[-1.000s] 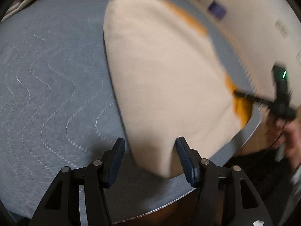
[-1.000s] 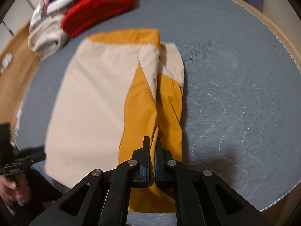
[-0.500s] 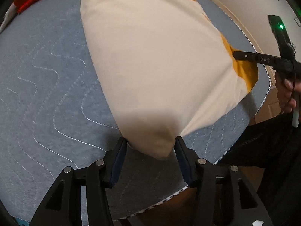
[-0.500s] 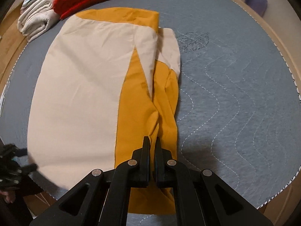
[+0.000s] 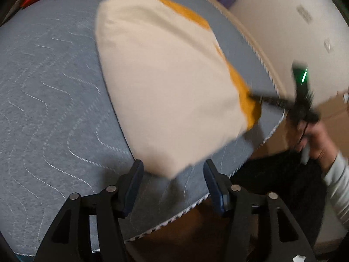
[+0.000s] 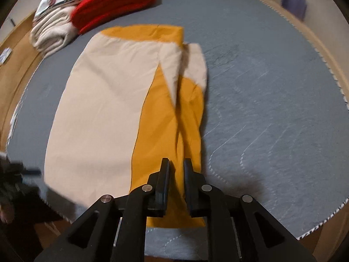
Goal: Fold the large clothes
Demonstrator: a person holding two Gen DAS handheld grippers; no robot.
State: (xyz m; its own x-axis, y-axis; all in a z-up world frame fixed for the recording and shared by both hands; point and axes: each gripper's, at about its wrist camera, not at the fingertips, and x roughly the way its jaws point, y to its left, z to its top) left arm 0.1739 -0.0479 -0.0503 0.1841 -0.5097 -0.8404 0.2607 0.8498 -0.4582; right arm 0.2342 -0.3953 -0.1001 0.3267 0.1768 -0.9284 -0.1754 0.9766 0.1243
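Observation:
A cream and mustard-yellow garment (image 6: 113,109) lies folded lengthwise on the grey quilted mat (image 6: 272,109). My right gripper (image 6: 176,168) is over its near yellow end, its jaws a little apart with yellow cloth showing between them. In the left wrist view the same garment (image 5: 170,87) lies flat, cream side up. My left gripper (image 5: 172,174) is open, its jaws on either side of the garment's near cream corner. The right gripper (image 5: 253,97) shows there, blurred, at the yellow end.
A red knit (image 6: 113,2) and a folded cream fabric (image 6: 52,35) are stacked at the mat's far left edge. The mat's stitched edge (image 5: 196,203) and wooden floor lie just in front of the left gripper. A white wall (image 5: 294,32) stands at the right.
My right gripper's jaws have parted slightly from fully shut on the yellow cloth. My left gripper stays open and has drawn back a little from the cream corner.

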